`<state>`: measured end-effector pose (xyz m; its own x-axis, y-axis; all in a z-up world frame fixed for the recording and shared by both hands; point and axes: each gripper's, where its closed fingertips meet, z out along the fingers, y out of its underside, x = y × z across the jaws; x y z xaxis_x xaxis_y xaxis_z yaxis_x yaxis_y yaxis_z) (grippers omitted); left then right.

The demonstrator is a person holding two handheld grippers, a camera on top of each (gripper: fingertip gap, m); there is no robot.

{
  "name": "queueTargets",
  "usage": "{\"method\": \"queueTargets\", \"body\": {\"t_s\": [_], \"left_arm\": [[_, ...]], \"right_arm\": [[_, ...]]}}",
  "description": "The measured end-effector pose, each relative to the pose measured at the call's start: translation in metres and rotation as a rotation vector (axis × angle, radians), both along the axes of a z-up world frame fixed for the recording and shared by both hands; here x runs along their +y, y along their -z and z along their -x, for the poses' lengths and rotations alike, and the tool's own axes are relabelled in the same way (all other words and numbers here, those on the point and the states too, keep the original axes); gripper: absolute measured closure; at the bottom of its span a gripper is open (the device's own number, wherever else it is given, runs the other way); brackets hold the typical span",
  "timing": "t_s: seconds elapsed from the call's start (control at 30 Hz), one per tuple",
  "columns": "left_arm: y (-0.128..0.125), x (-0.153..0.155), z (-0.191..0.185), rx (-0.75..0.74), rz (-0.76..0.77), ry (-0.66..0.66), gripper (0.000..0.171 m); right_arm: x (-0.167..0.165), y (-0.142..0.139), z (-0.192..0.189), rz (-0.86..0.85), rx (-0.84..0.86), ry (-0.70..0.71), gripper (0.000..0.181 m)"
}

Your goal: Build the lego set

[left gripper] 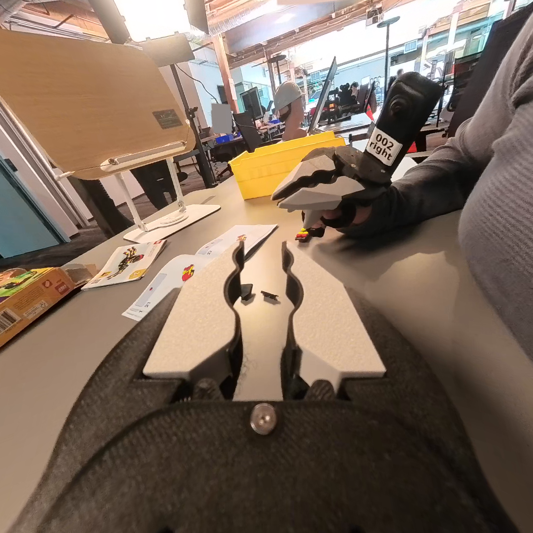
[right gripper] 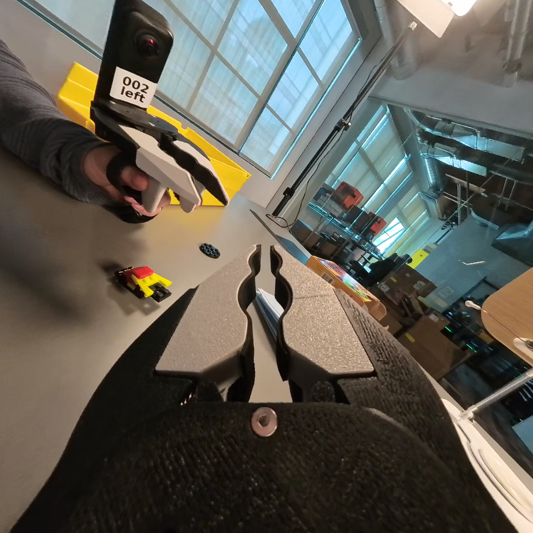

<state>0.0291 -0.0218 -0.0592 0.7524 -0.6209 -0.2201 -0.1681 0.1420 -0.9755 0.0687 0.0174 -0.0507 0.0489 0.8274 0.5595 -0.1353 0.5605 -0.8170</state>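
Your left claw (left gripper: 262, 245) is spread and empty; two small black pieces (left gripper: 259, 292) lie on the counter (left gripper: 375, 288) between its fingers, mid-frame. Your right claw (right gripper: 265, 250), nearly pressed together, holds nothing.

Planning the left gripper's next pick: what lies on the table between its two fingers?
In the left wrist view, two small black lego pieces lie on the bare table between the fingers of the open left gripper, touching neither.

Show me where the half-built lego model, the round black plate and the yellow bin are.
half-built lego model (right gripper: 142, 281): right wrist view, red top piece.
round black plate (right gripper: 209, 250): right wrist view, studded top.
yellow bin (left gripper: 271, 170): left wrist view, front wall.
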Motion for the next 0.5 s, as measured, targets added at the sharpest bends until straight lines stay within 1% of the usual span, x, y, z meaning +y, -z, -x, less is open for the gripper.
{"method": "queueTargets", "body": {"t_s": [0.23,0.37,0.47,0.5], "left_arm": [[0.003,-0.001,-0.005,0.061,-0.024,-0.007,0.147],[0.001,-0.005,-0.007,0.058,-0.038,0.011,0.147],[-0.003,-0.01,-0.011,0.037,-0.052,0.051,0.141],[-0.003,-0.012,-0.012,0.035,-0.056,0.068,0.136]], "right_arm": [[-0.002,0.0,-0.002,-0.018,0.002,0.0,0.178],[-0.004,0.001,-0.002,-0.03,0.0,0.001,0.177],[-0.004,0.002,0.0,-0.029,-0.004,0.003,0.177],[-0.004,0.002,0.0,-0.027,-0.005,0.003,0.177]]}}
